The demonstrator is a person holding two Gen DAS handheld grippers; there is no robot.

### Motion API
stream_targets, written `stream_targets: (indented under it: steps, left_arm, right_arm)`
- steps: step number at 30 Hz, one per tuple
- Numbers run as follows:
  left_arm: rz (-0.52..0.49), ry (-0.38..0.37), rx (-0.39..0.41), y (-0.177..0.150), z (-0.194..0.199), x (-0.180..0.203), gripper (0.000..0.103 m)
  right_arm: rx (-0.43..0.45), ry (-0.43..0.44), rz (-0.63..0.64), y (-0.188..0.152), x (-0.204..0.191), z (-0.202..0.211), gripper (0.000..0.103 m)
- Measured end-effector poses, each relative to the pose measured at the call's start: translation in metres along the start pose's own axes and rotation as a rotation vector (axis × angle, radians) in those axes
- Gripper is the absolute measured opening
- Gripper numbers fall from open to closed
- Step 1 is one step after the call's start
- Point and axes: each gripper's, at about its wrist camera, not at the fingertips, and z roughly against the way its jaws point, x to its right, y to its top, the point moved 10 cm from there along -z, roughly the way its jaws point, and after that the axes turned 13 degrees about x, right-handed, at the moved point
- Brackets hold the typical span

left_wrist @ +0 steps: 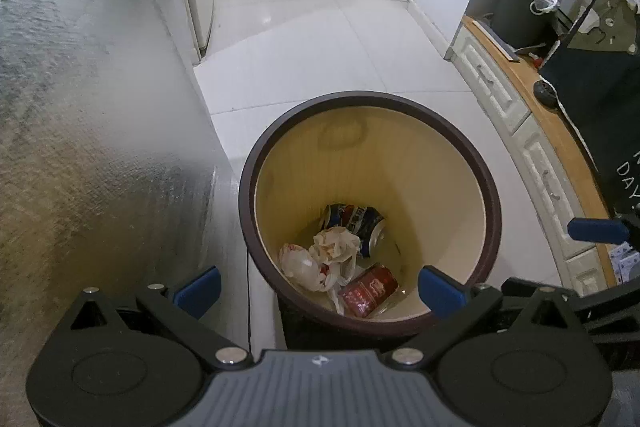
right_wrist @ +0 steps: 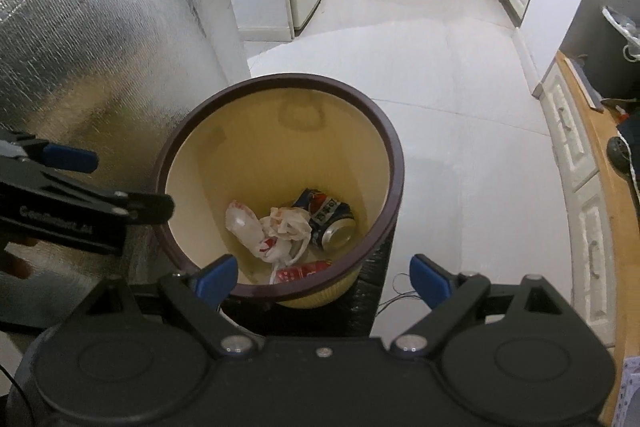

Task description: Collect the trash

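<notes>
The trash bin (left_wrist: 490,203) stands on the white floor (left_wrist: 304,39) beside a foil-covered wall (left_wrist: 88,107); on its bottom lie a blue can (left_wrist: 356,221), crumpled wrapper (left_wrist: 334,243) and red can (left_wrist: 370,291). Above its near rim, left gripper (left_wrist: 320,291) and right gripper (right_wrist: 324,283) both gape wide, holding nothing.

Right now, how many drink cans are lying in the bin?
2. A blue can lies on its side at the far part of the bin floor; a red can lies against the near wall. The crumpled wrappers could hide more.
</notes>
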Motion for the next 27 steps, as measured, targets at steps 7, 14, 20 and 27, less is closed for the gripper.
stream_targets:
  steps: [7,14,20,27]
  left_arm:
    - [-0.026,-0.004,0.011,-0.010,0.024,0.001,0.103]
    - [-0.036,0.011,0.028,-0.021,0.045,-0.005,0.103]
    - [-0.028,0.014,0.059,-0.023,0.063,-0.011,0.103]
    - [-0.045,0.004,0.126,-0.014,0.094,-0.009,0.103]
  right_arm:
    - [0.013,-0.030,0.002,0.002,0.005,0.027,0.094]
    - [0.033,-0.047,-0.005,0.003,0.009,0.049,0.099]
    - [0.061,-0.042,-0.019,0.004,0.007,0.063,0.103]
    - [0.105,-0.046,-0.008,0.010,0.001,0.085,0.103]
